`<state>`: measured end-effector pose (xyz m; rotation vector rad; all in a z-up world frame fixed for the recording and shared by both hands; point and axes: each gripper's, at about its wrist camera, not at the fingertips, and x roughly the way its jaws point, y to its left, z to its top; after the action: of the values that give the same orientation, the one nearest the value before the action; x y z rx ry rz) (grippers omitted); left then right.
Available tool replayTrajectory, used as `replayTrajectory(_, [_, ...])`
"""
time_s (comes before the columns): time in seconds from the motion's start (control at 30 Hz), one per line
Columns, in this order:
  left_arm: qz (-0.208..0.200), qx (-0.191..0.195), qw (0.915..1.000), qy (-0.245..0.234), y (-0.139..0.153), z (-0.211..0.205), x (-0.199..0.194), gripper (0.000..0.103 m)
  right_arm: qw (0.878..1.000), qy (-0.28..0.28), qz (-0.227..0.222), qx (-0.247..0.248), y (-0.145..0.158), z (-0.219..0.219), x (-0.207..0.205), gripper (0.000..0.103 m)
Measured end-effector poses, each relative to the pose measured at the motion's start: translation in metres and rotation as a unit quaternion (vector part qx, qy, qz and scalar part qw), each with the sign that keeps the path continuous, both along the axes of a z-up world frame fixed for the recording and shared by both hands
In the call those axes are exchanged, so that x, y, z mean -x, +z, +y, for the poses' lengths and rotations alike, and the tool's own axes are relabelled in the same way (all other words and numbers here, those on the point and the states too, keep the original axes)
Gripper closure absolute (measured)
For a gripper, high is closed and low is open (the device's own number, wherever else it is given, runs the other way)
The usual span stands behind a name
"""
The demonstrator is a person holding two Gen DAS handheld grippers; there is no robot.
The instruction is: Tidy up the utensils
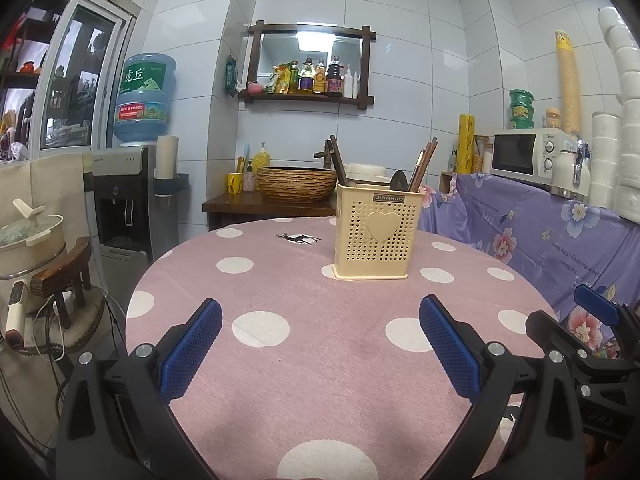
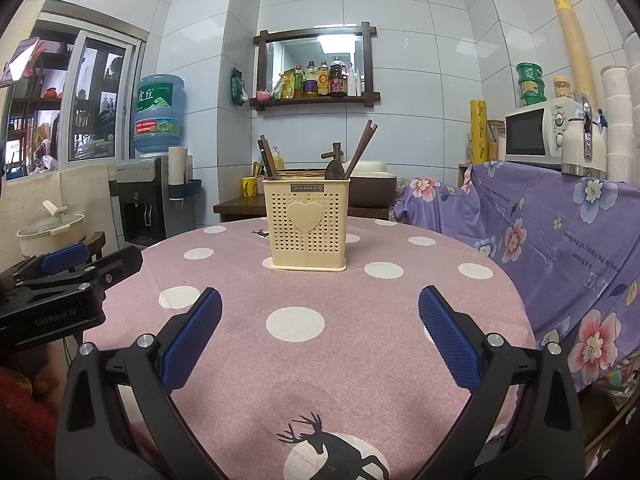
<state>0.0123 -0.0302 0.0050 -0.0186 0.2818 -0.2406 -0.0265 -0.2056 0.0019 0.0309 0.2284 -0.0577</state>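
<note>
Grippers (image 1: pixel 320 344) (image 2: pixel 320 340) gape; holder (image 2: pixel 307 227) seemingly full.

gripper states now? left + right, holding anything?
Left gripper: open, holding nothing, above the table, short of the utensil holder.
Right gripper: open, holding nothing.

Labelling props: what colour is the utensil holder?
Pale yellow holder, clearest in right wrist view.
</note>
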Motion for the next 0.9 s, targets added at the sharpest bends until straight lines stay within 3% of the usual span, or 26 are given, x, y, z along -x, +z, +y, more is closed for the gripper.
replayTrajectory(0.9, [0.001, -0.002, 1.0, 0.006, 0.0024, 0.0029, -0.0016, 0.005, 1.0, 0.003, 0.006, -0.003, -0.0006, -0.0023, -0.0016, 0.006])
